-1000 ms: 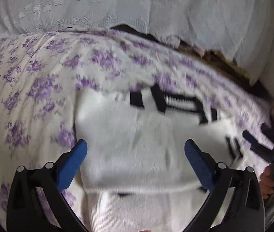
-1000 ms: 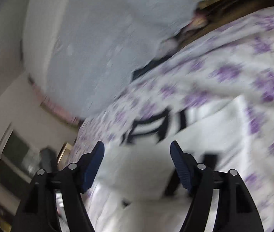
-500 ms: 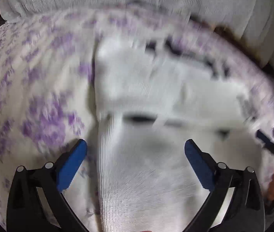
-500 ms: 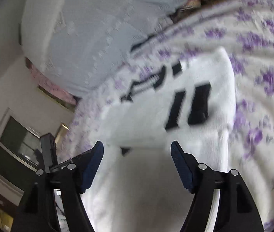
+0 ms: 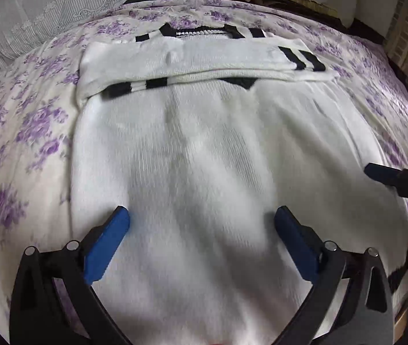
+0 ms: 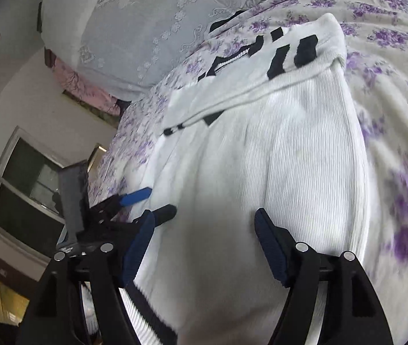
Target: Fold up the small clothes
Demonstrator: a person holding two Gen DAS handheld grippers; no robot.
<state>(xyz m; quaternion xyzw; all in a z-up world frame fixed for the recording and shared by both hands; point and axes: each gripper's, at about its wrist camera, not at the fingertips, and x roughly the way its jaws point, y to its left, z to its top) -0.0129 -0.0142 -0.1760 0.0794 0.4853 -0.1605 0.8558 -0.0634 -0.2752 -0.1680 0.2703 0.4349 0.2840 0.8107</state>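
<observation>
Where sweater (image 5: 204, 158) meets frame bottom, hem cut off, blurred

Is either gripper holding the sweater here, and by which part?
Nothing is held. The left gripper and right gripper are both open above the sweater.

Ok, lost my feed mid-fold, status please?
Left gripper open, right gripper open, both empty over the sweater. Sleeves folded across its top, body flat on the bedspread. Nothing in the way.
</observation>
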